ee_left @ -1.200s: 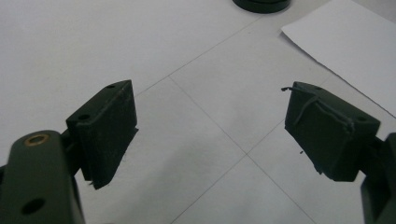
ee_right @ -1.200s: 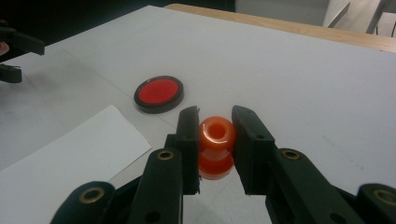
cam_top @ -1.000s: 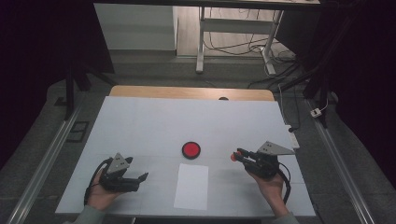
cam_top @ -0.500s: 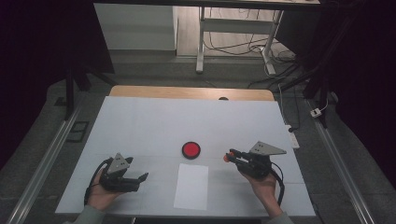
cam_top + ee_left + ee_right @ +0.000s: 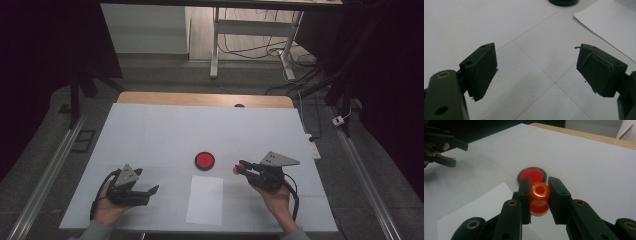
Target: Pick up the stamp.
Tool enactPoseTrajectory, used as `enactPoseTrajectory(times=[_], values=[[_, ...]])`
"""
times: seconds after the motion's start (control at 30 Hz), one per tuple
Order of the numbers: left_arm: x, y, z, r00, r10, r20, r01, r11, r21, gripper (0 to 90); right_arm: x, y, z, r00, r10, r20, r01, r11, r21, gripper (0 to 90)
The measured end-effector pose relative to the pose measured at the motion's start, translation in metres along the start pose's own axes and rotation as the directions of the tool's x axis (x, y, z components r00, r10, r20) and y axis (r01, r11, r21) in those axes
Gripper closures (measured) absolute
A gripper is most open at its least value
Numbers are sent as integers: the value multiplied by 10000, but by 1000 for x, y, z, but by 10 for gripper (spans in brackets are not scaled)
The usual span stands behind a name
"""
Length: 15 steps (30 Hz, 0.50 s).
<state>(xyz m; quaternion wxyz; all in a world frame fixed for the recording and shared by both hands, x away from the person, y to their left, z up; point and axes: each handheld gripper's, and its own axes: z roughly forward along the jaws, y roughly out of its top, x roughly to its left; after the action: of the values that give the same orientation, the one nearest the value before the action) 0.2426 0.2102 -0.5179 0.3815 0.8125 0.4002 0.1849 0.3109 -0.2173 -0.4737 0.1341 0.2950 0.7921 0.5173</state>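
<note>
My right gripper clamps an orange spool just short of the red disc
My right hand holds it level above the table; my left gripper rests low, jaws apart

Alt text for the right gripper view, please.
The right gripper is shut on an orange spool-shaped piece just above the white table. Beyond lie a red disc and a white paper sheet.

Dim room, dark surroundings; table evenly lit, soft shadows. Gripper views slightly soft, near parts out of focus.
</note>
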Motion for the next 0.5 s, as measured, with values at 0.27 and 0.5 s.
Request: enactPoseTrajectory(times=[0.27, 0.5], values=[[0, 0, 1, 10000, 3, 7, -3, 10000, 3, 173, 6, 3, 6, 9997, -87, -221, 86, 10000, -18, 719], [0, 0, 1, 10000, 0, 1, 0, 10000, 11, 173, 11, 6, 11, 9992, -149, -360, 148, 9999, -23, 719]])
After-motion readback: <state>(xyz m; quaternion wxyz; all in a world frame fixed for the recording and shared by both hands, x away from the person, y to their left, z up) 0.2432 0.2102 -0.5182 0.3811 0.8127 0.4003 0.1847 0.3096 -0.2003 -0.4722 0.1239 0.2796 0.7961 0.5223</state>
